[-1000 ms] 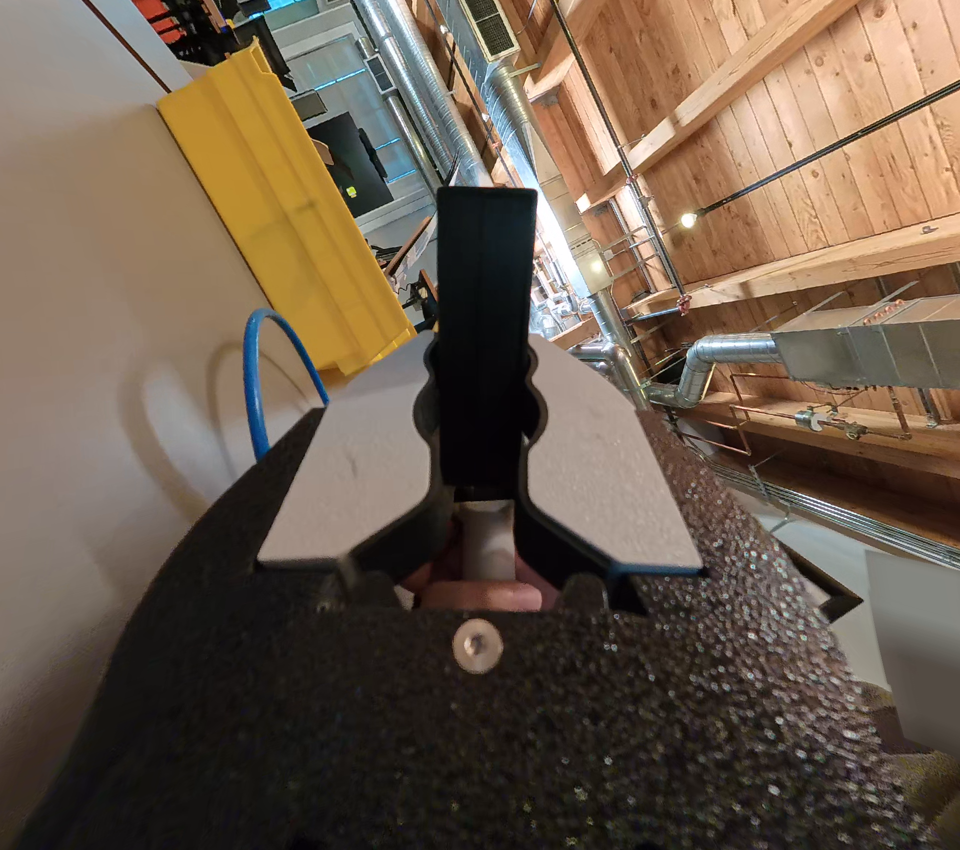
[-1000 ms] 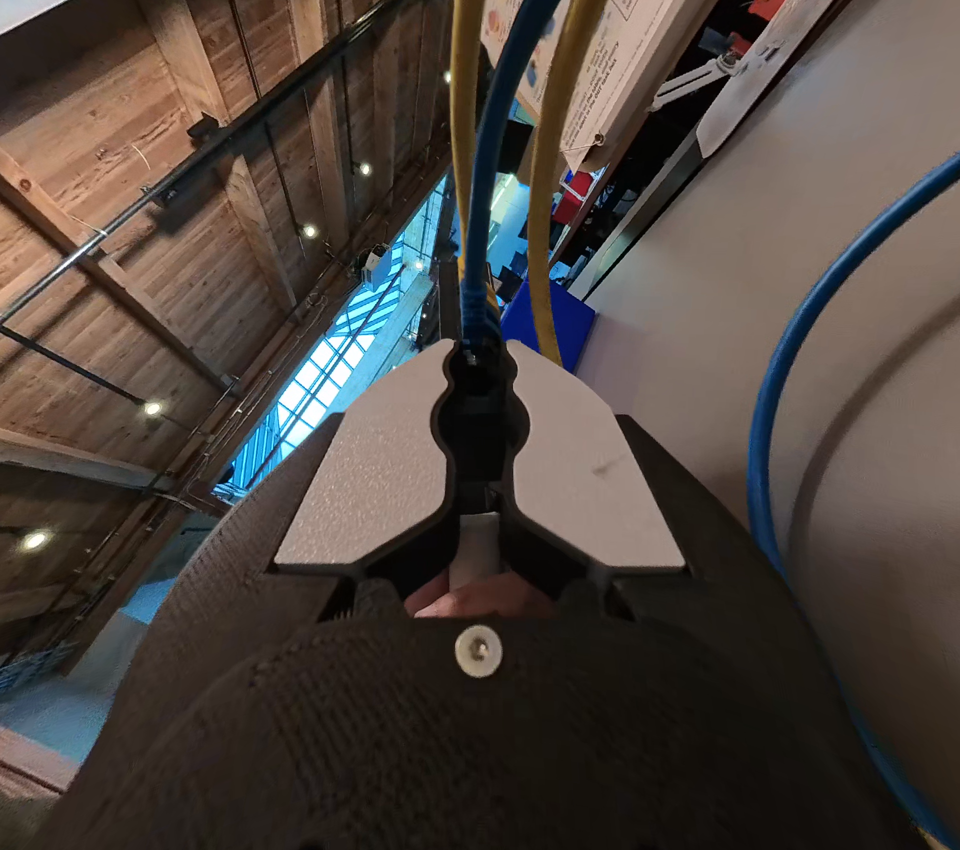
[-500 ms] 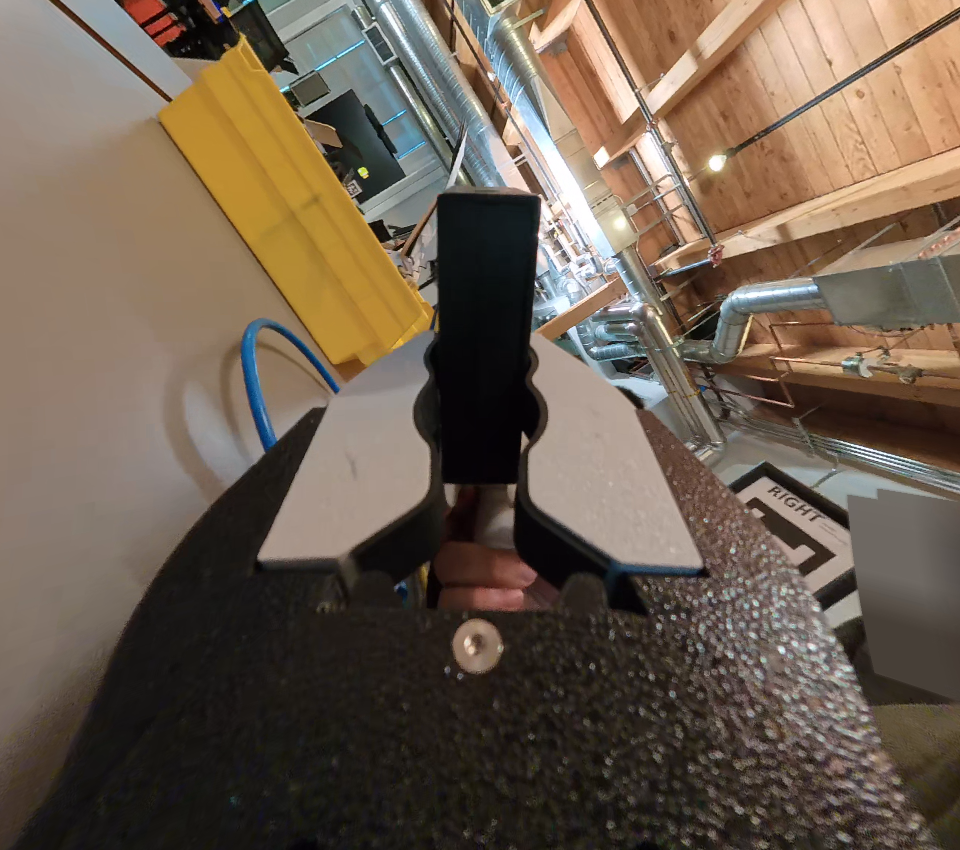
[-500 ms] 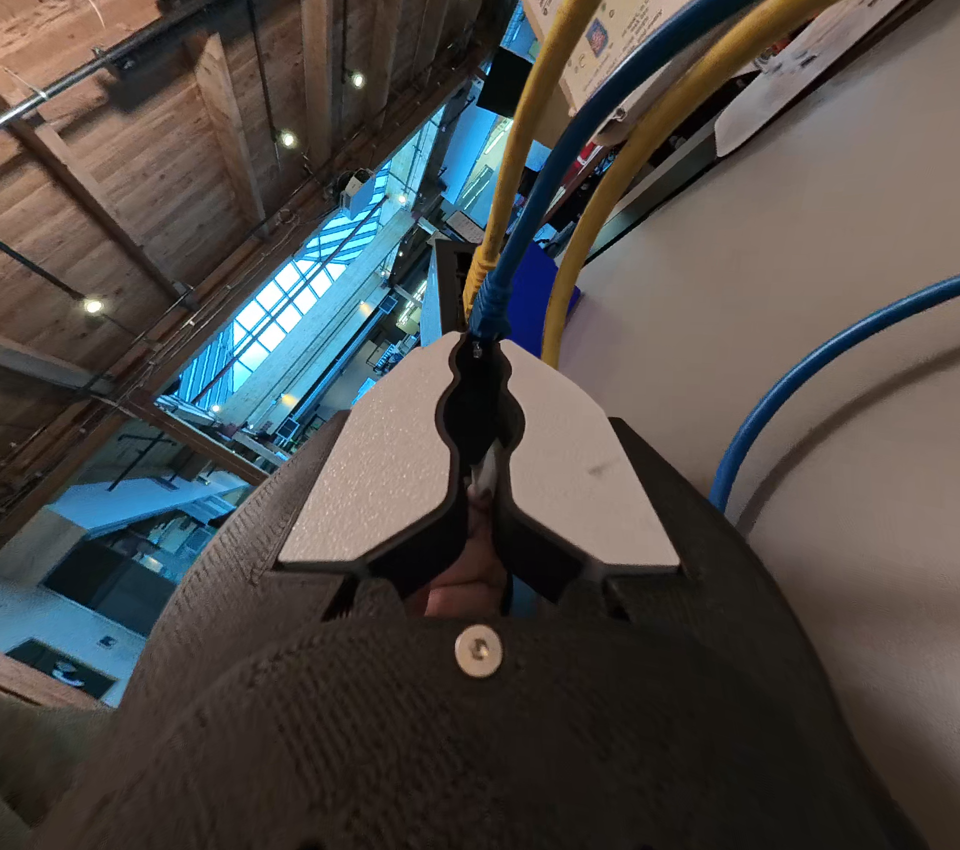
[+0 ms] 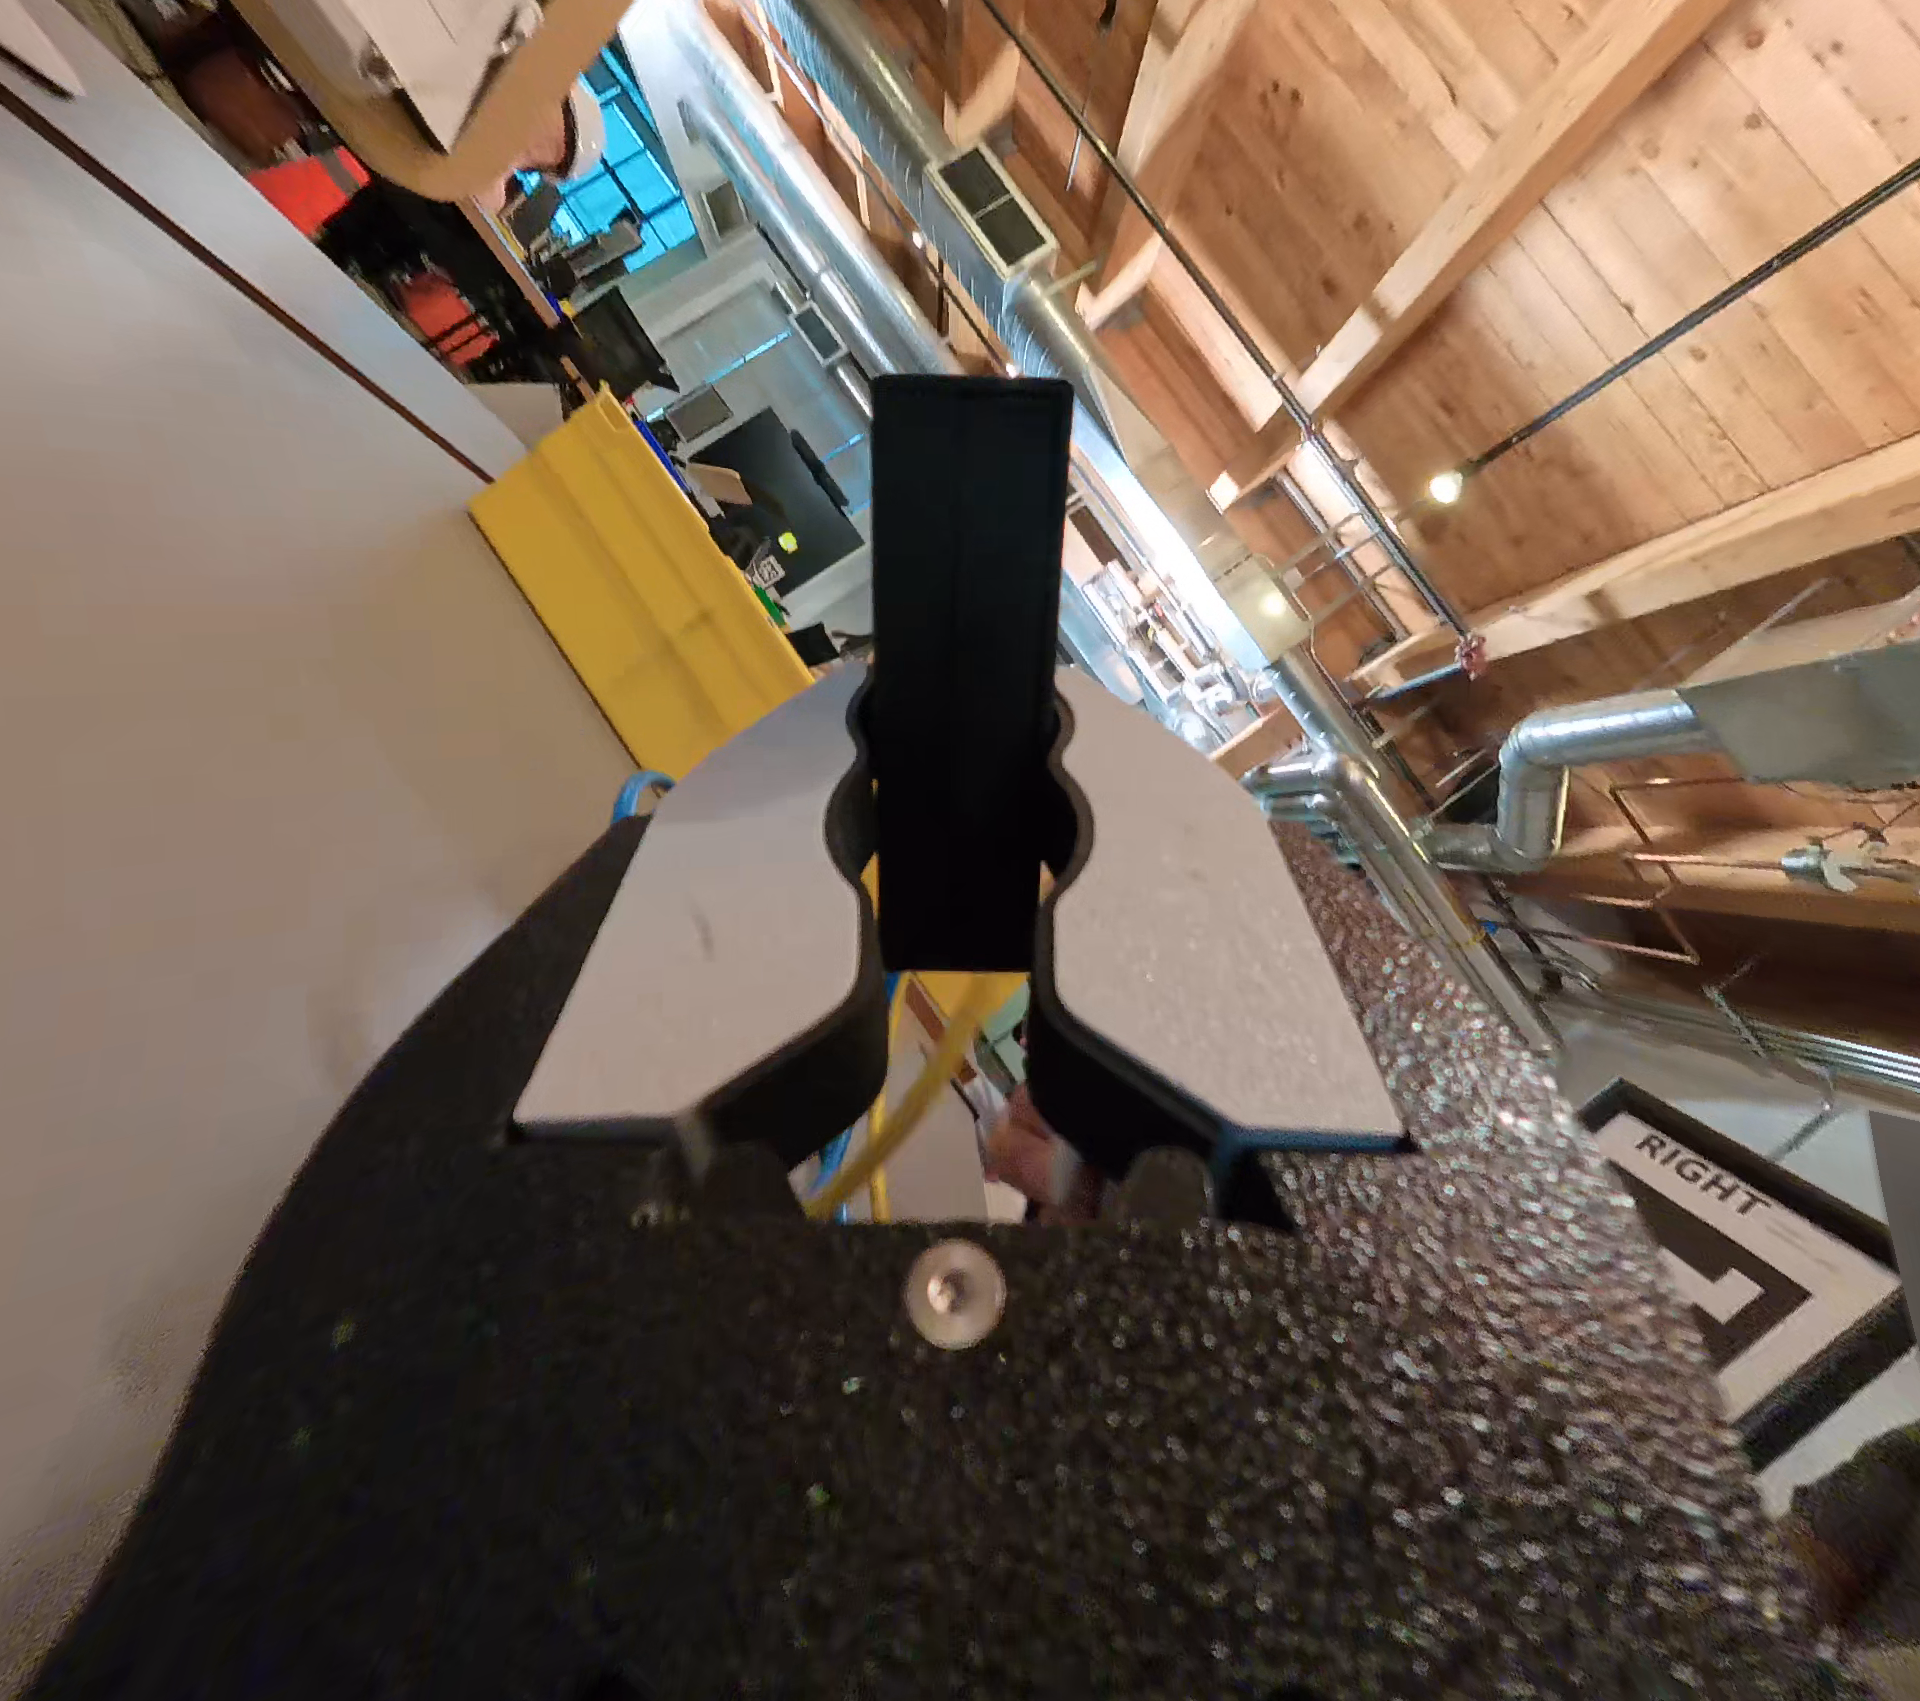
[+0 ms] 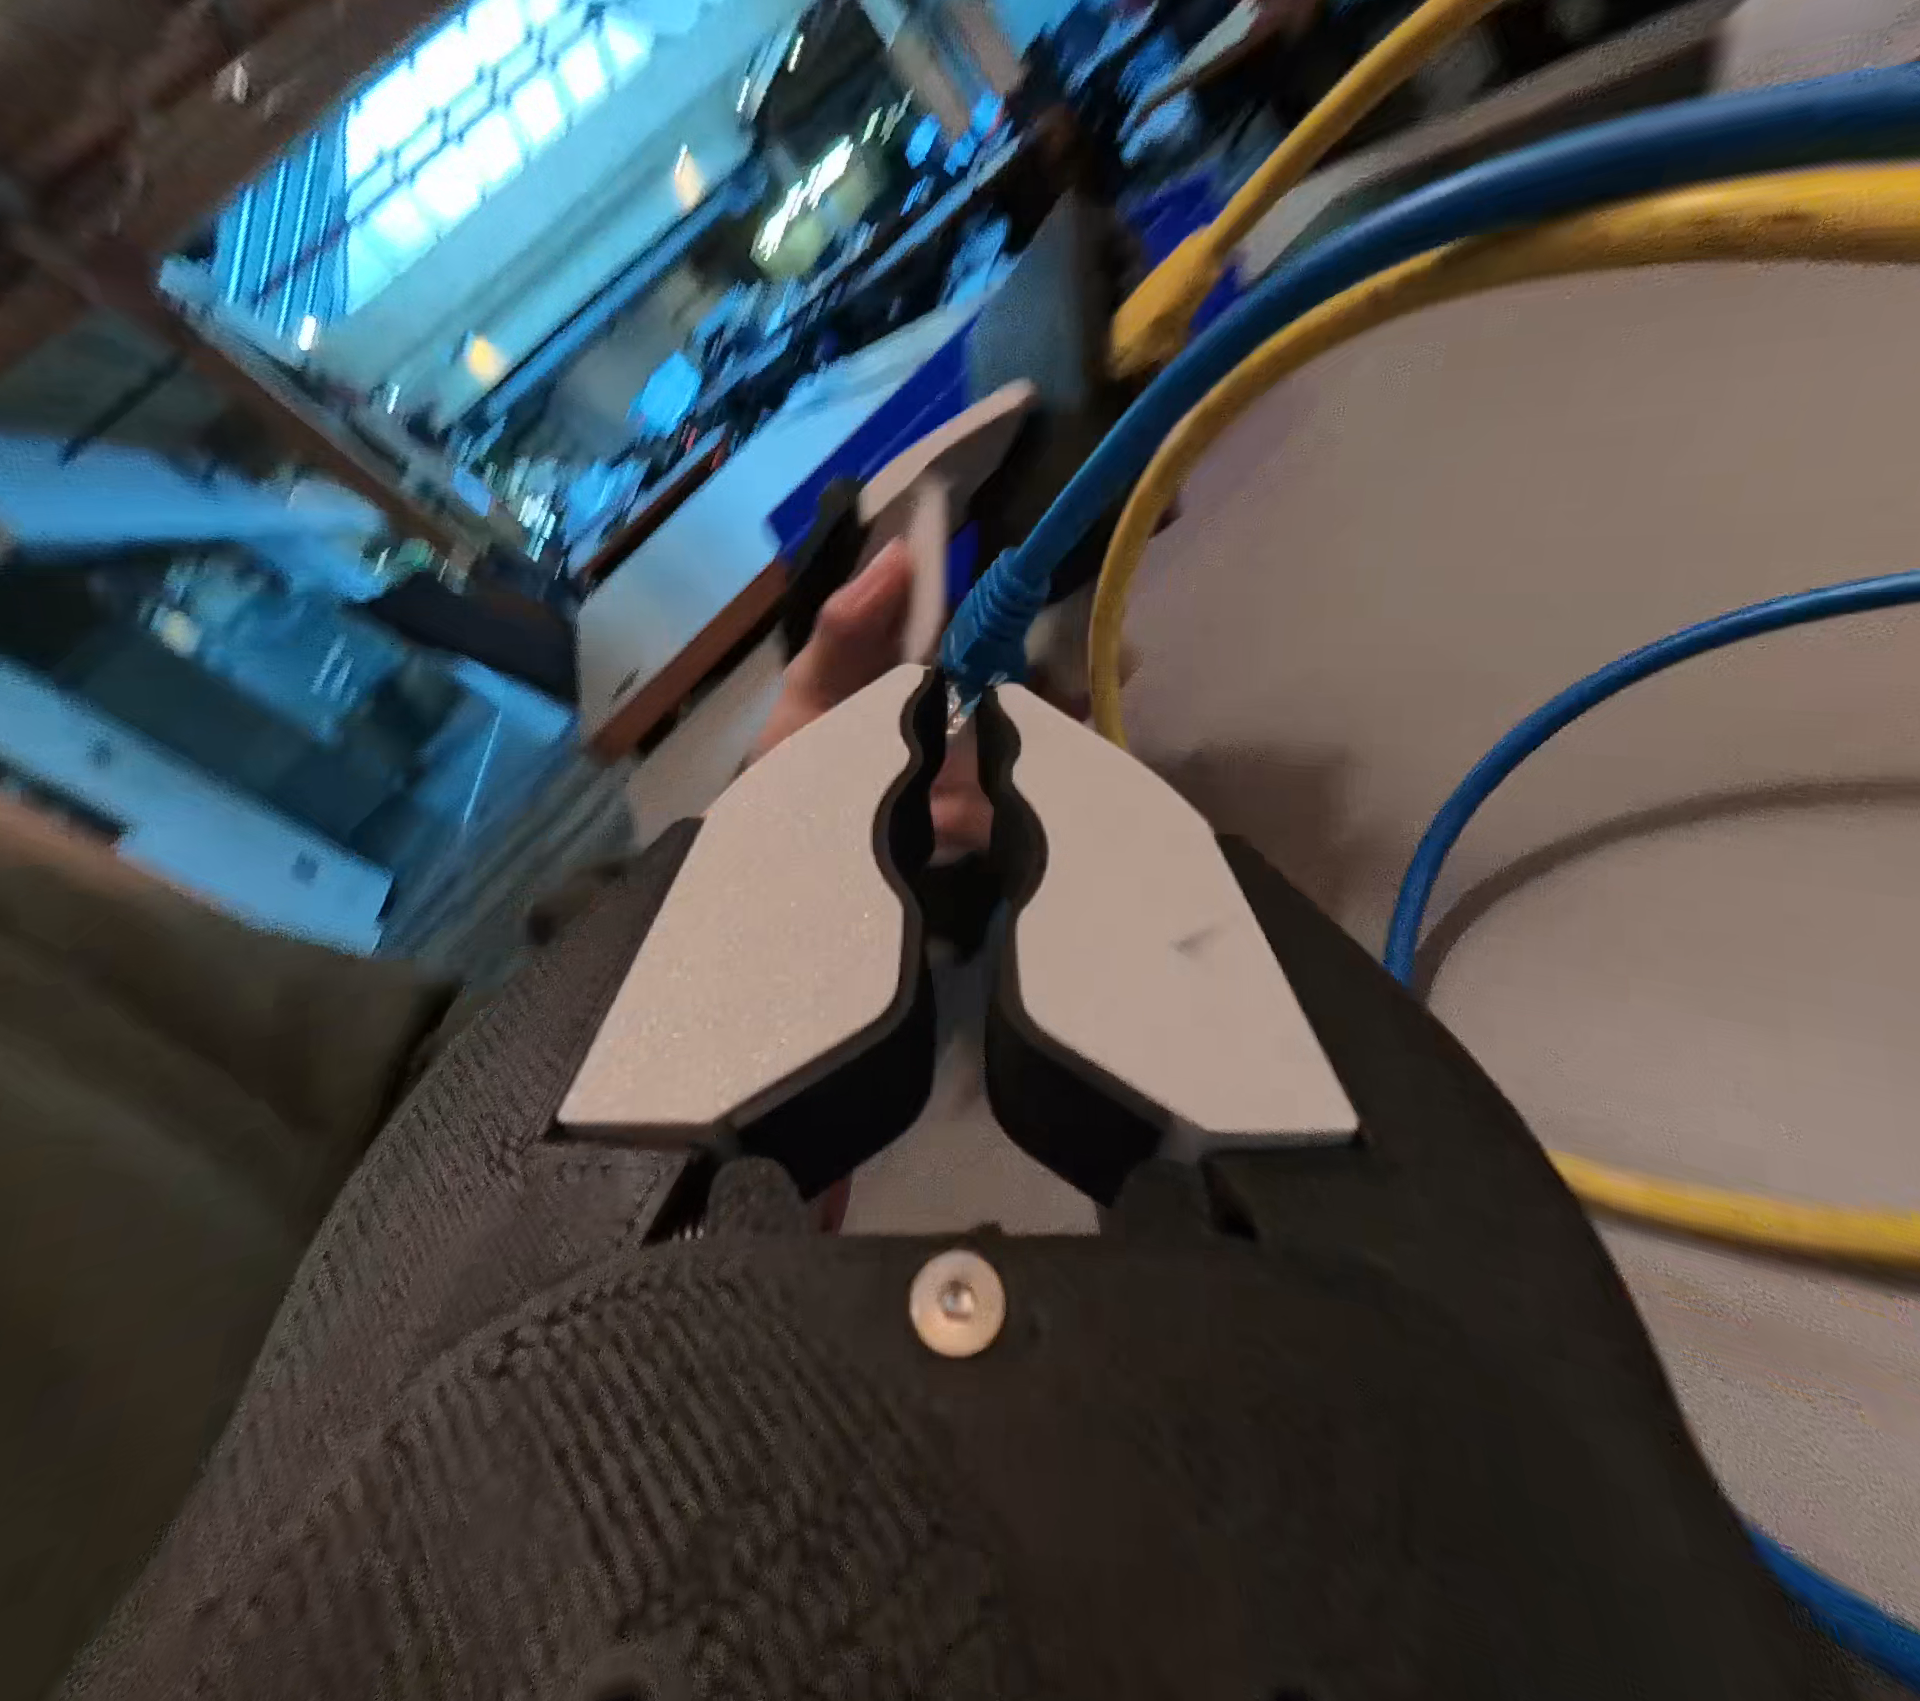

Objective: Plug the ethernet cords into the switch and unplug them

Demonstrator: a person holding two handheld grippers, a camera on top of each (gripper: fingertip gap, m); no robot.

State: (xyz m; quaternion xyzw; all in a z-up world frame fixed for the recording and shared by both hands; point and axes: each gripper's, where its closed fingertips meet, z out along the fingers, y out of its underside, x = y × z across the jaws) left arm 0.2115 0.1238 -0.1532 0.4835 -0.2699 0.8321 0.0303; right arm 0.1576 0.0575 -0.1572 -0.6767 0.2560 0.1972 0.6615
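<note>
Pinching the clear plug of the blue ethernet cord [image 6: 1049,550] at its fingertips, the right gripper [image 6: 961,716] is nearly closed. The left gripper [image 5: 961,820] is clamping a black slab, probably the switch [image 5: 966,612], upright. The plug is sitting shallow; any tug from the trailing yellow cord [image 6: 1122,571] risks twisting it loose.
</note>
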